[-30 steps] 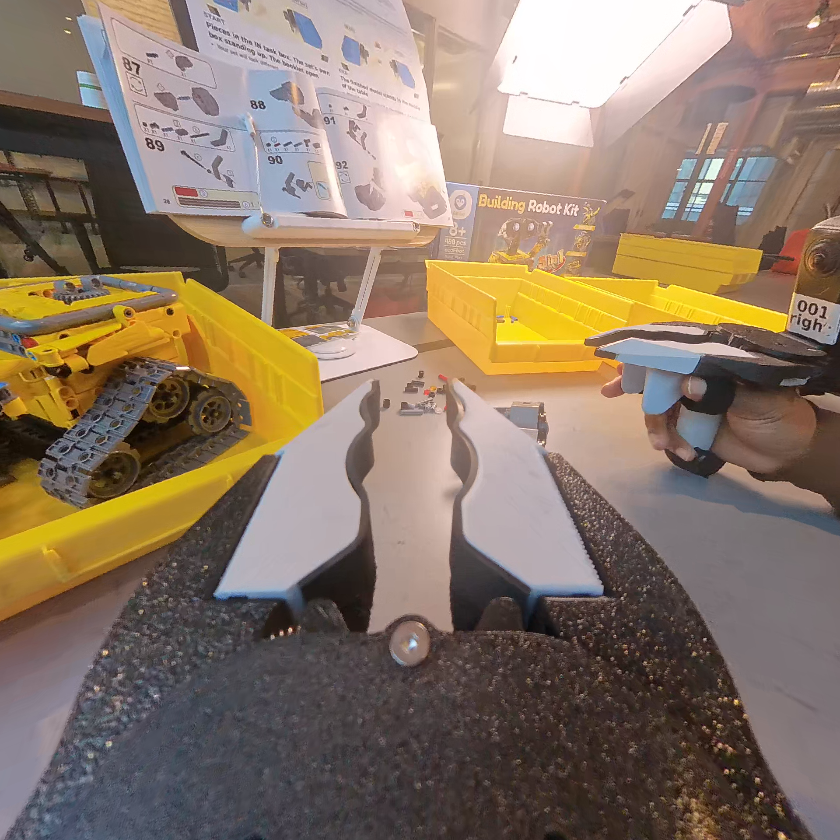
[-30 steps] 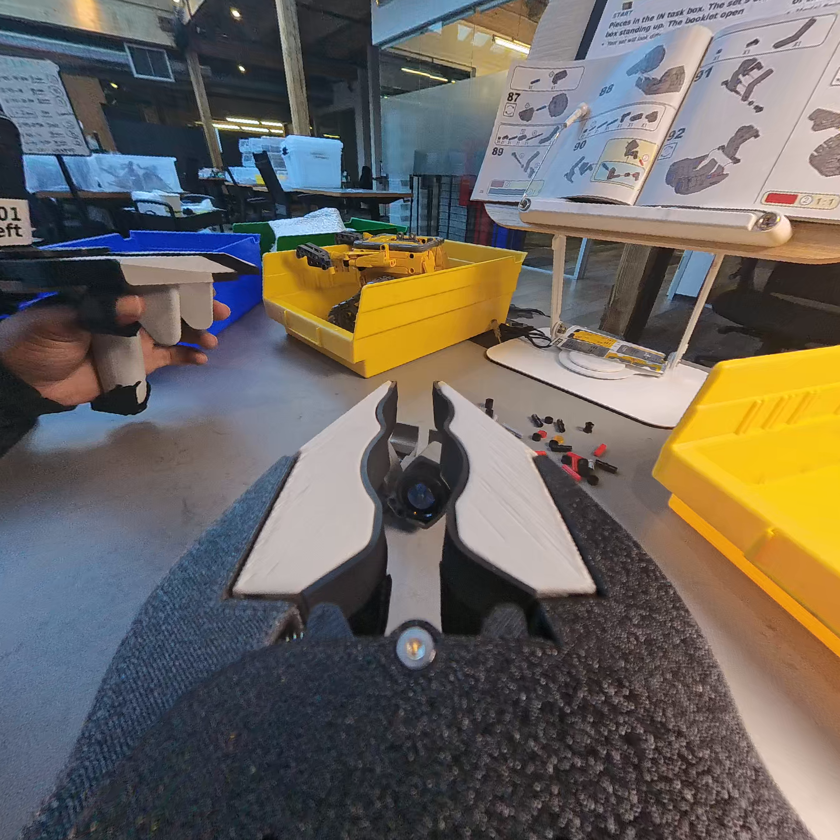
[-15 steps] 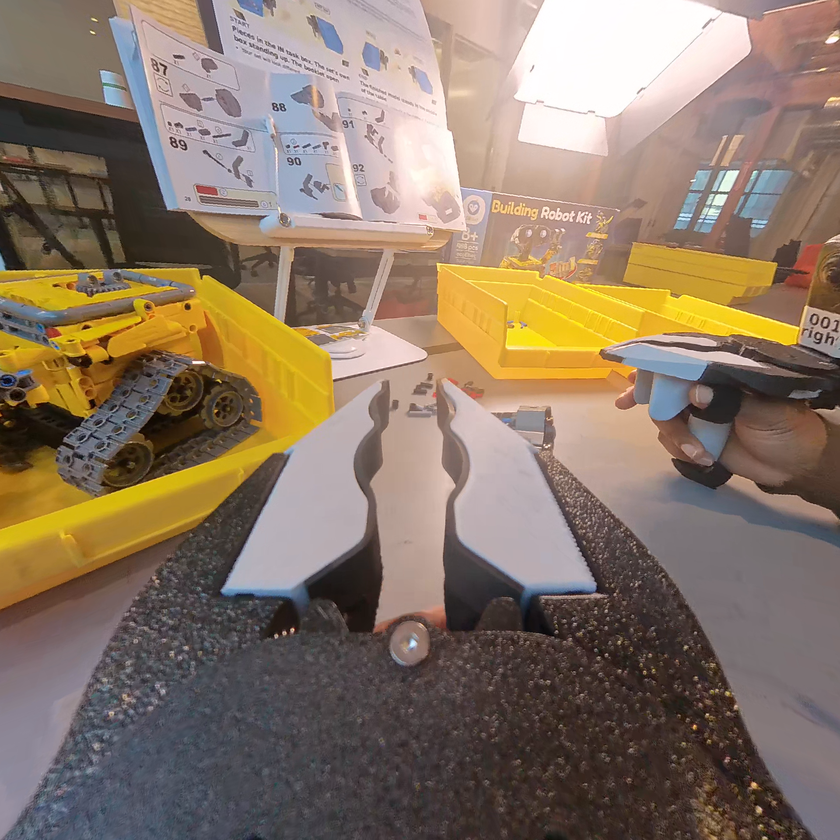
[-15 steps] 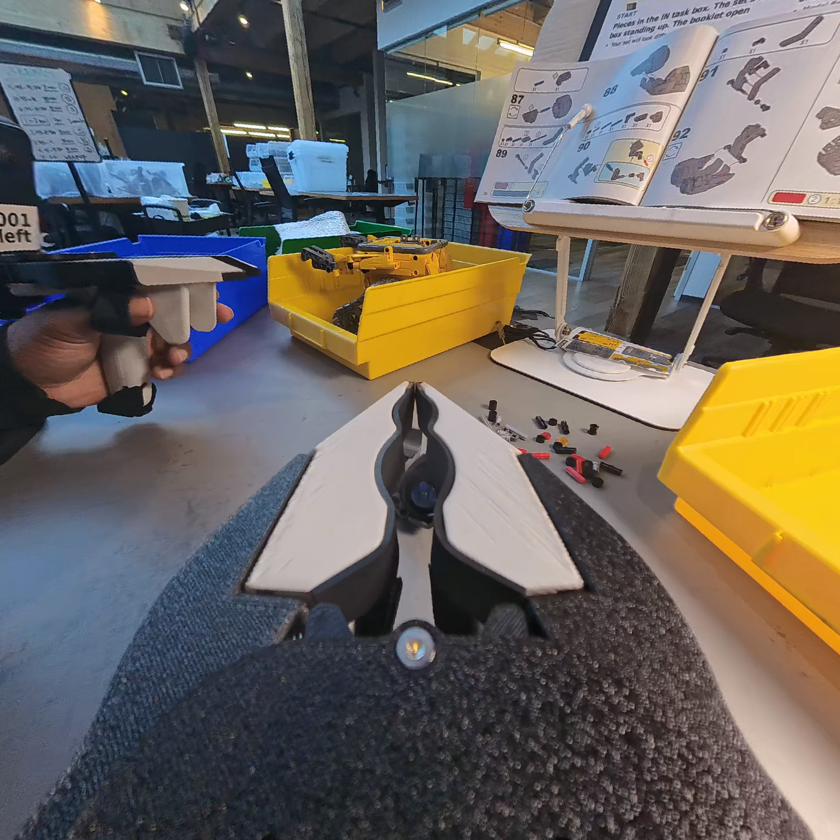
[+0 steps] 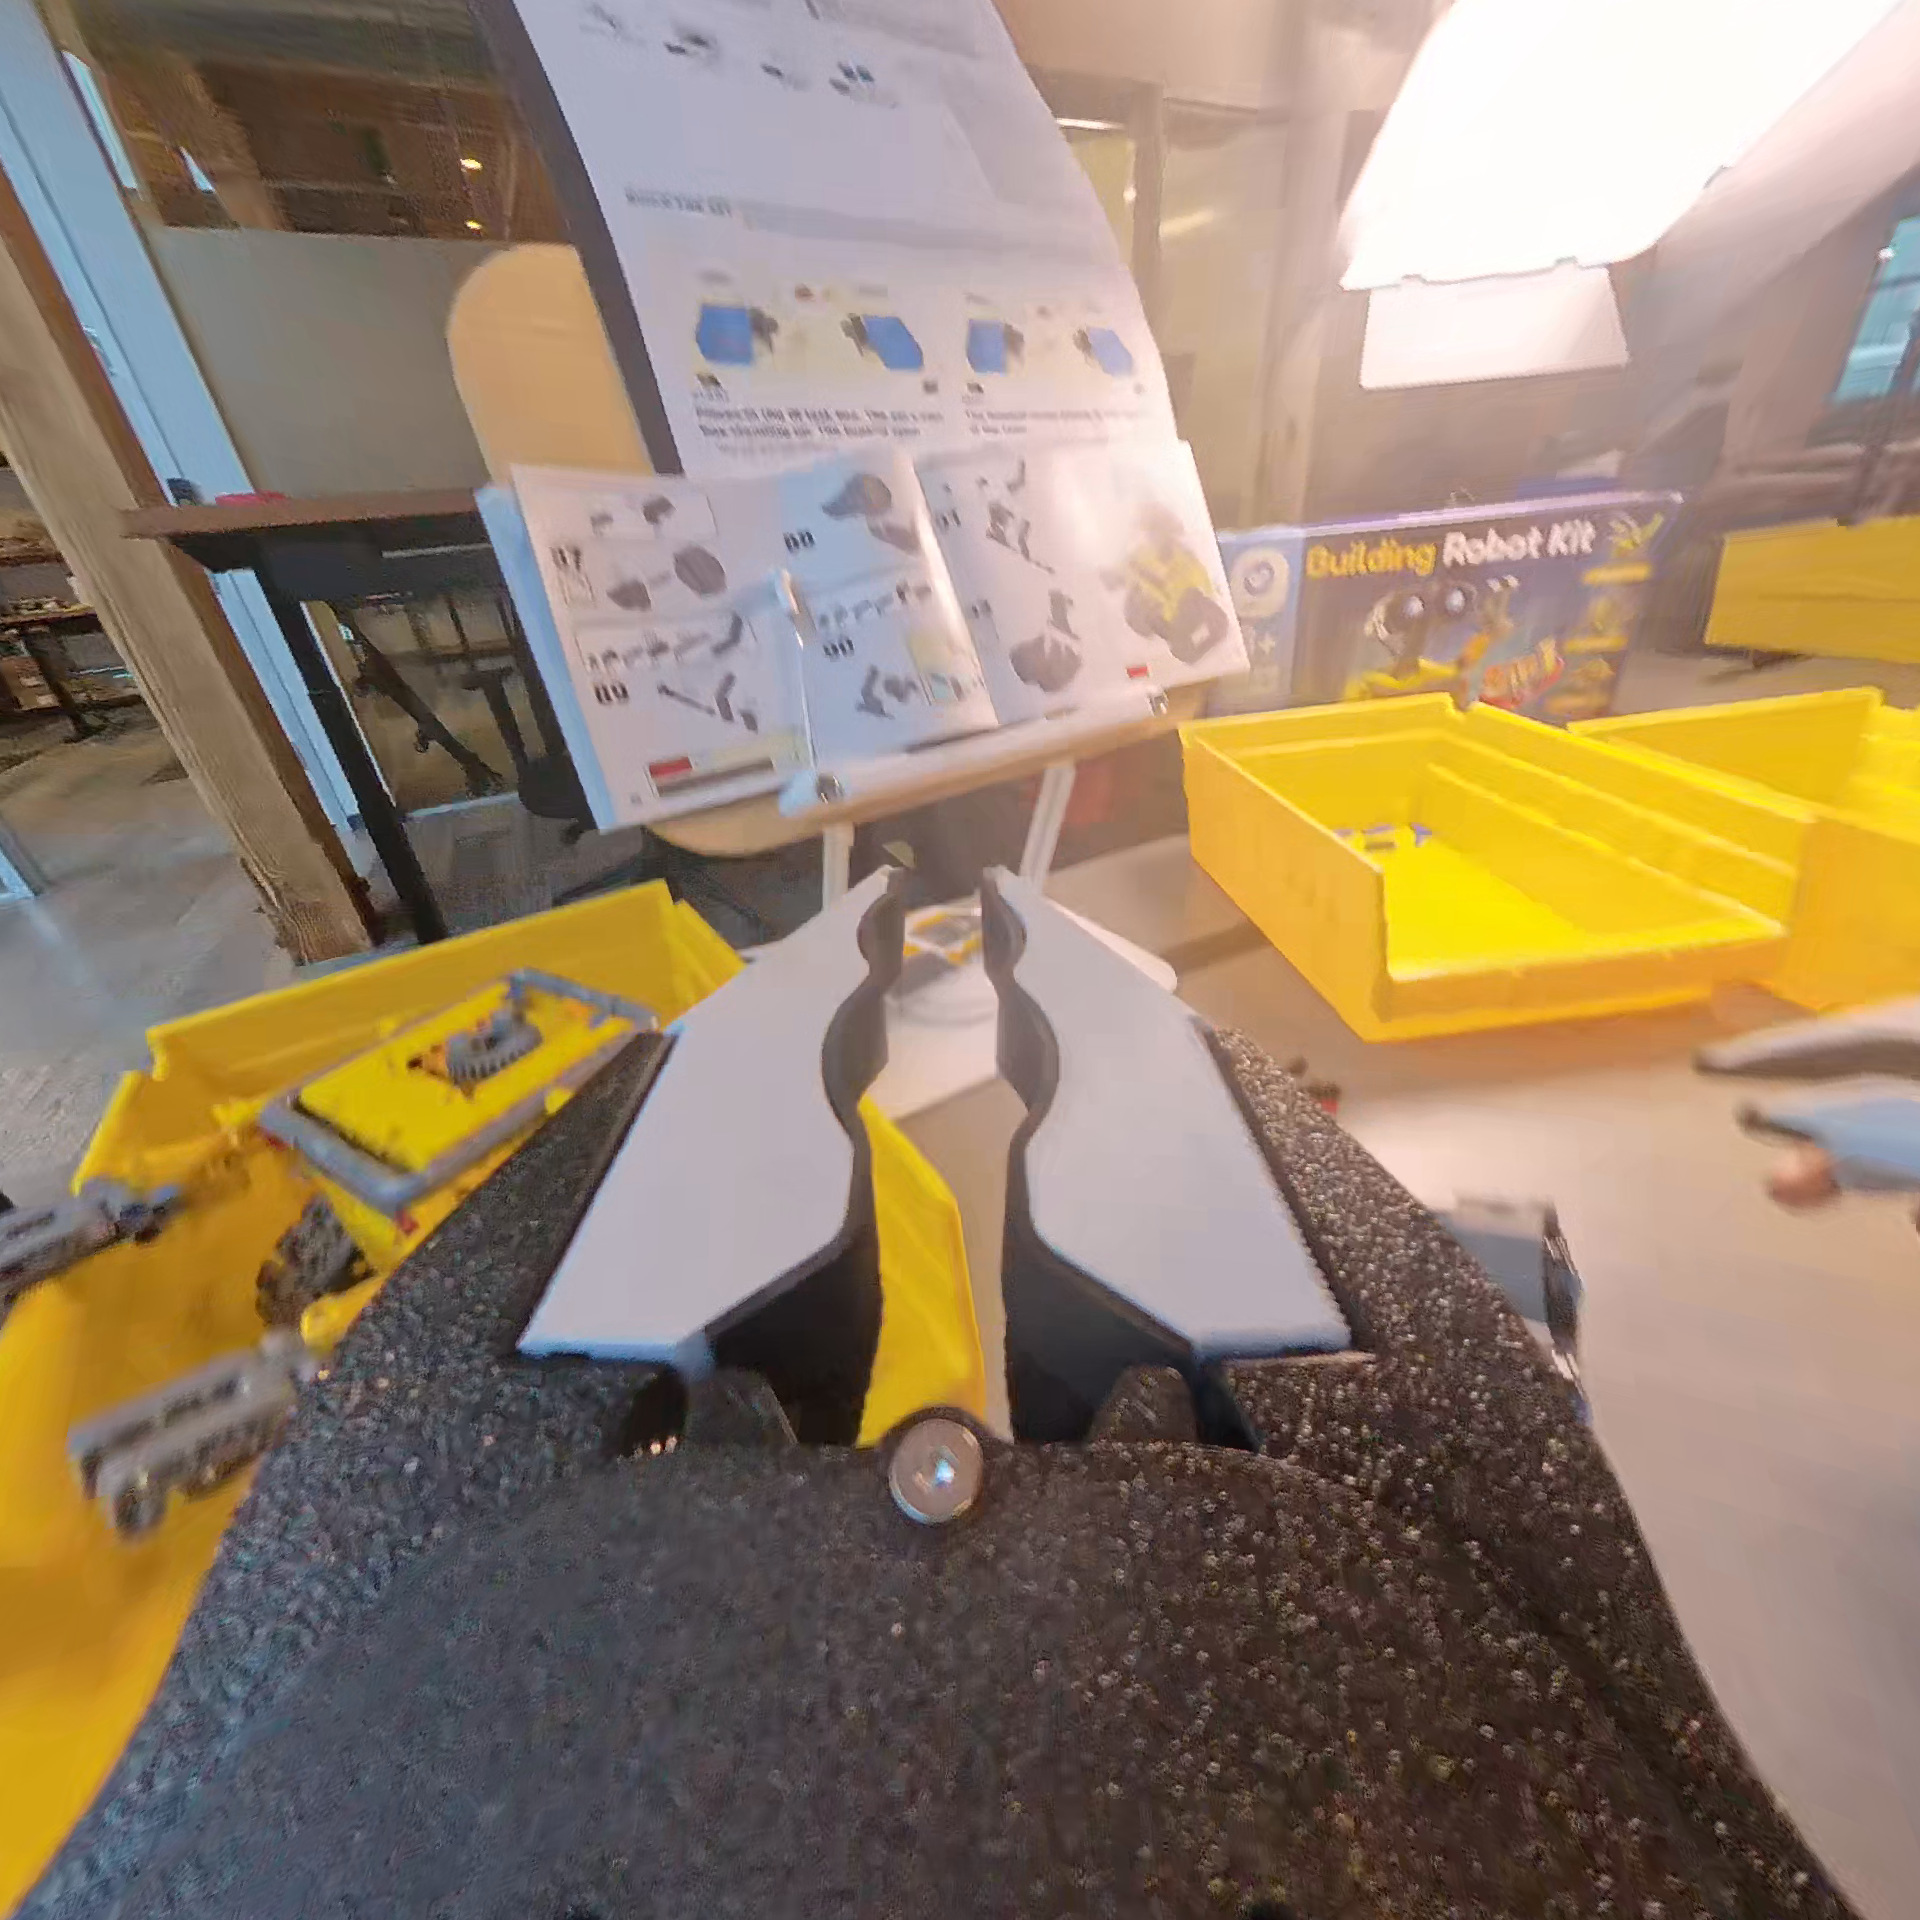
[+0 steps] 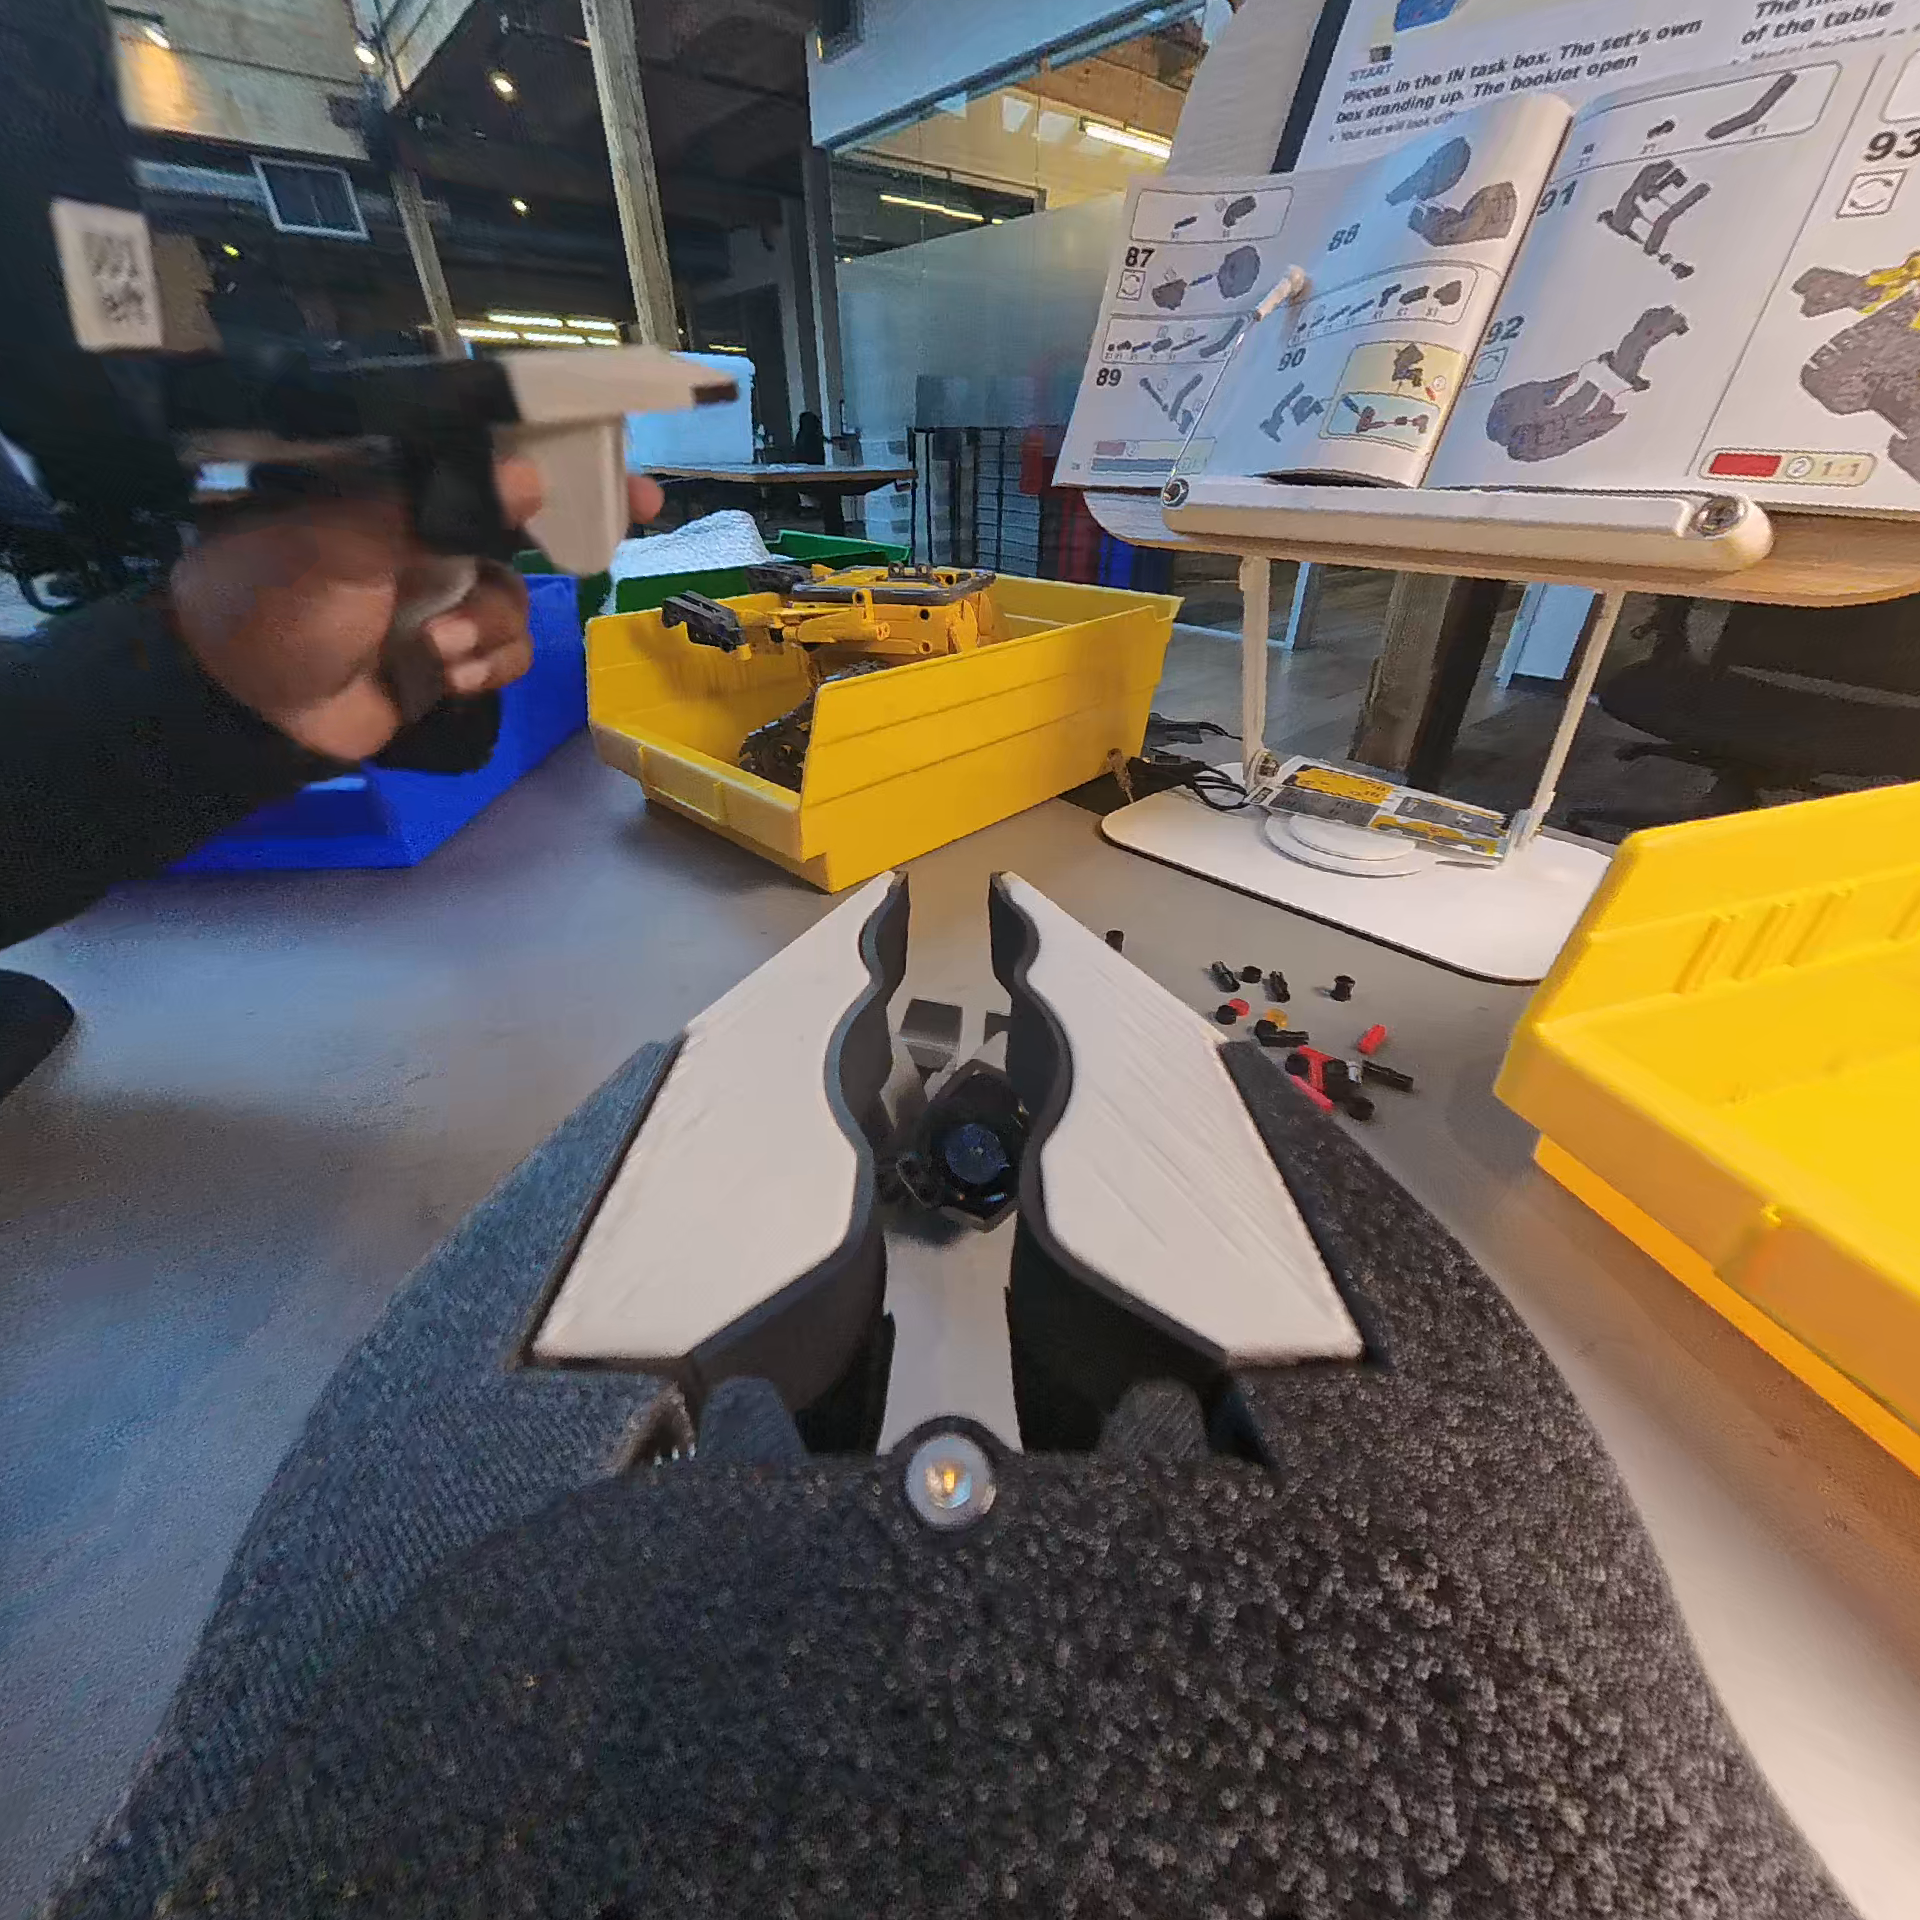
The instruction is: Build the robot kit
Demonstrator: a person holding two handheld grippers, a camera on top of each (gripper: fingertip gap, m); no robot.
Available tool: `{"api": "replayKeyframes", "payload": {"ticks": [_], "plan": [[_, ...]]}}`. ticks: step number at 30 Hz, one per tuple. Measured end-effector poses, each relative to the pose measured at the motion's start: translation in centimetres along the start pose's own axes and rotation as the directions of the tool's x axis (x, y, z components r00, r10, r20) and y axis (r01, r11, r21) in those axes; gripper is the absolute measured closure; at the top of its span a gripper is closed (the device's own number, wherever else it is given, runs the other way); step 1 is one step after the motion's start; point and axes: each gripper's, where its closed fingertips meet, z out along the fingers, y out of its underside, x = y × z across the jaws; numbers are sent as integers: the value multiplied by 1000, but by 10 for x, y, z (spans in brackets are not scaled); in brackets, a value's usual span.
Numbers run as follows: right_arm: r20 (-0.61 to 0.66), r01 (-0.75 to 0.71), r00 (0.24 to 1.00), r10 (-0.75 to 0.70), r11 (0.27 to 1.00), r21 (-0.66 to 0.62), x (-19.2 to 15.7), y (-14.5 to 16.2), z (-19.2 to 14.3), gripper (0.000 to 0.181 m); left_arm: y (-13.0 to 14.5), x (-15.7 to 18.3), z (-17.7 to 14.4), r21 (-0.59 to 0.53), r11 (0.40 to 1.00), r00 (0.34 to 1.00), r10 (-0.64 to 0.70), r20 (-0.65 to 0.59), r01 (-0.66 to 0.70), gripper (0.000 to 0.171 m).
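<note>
1. Left gripper [image 5: 935, 904]: fingers spread and empty, raised above the near rim of the yellow plastic bin [image 5: 634, 951] at left of frame. The bin holds a yellow tracked brick vehicle [image 5: 416, 1112].
2. Right gripper [image 6: 948, 899]: fingers slightly parted around a small grey-and-black motor block [image 6: 961, 1132] on the grey desk [image 6: 343, 1122]; whether they are pinching it cannot be told.
3. Loose black and red pins [image 6: 1304, 1044] lie right of centre, beside an open instruction booklet on a white stand [image 6: 1455, 312].

Bare grey tabletop [image 6: 343, 1091] lies open to the left, between the blue plastic bin [image 6: 436, 790] and the yellow plastic bin holding a tracked brick model [image 6: 914, 748]. On the right, scattered small black and red pins [image 6: 1314, 1044] and the shallow yellow plastic tray [image 6: 1714, 1049] crowd the way; the white book-stand base [image 6: 1382, 883] blocks ahead
</note>
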Motion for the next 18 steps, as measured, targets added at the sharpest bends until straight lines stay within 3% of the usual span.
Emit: {"api": "replayKeyframes", "payload": {"ticks": [4, 9, 12, 18], "plan": [[12, 36, 999, -36, 999, -11, -1, 2, -5, 168, -32, -48, 67, 14, 1000, 993, -3, 117, 2, 171], [13, 25, 1000, -25, 1000, -18, 3, 3, -7, 168, -12, -114, 139, -94, 996, 967, 18, 253, 6, 171], [24, 23, 999, -22, 999, -37, 2, 7, -5, 168, 4, -130, 158, -150, 989, 956, 53, 289, -10, 171], [43, -11, 999, 13, 998, -54, 2, 11, -2, 168, 4, -136, 163, -156, 986, 948, 98, 303, -53, 171]]}}
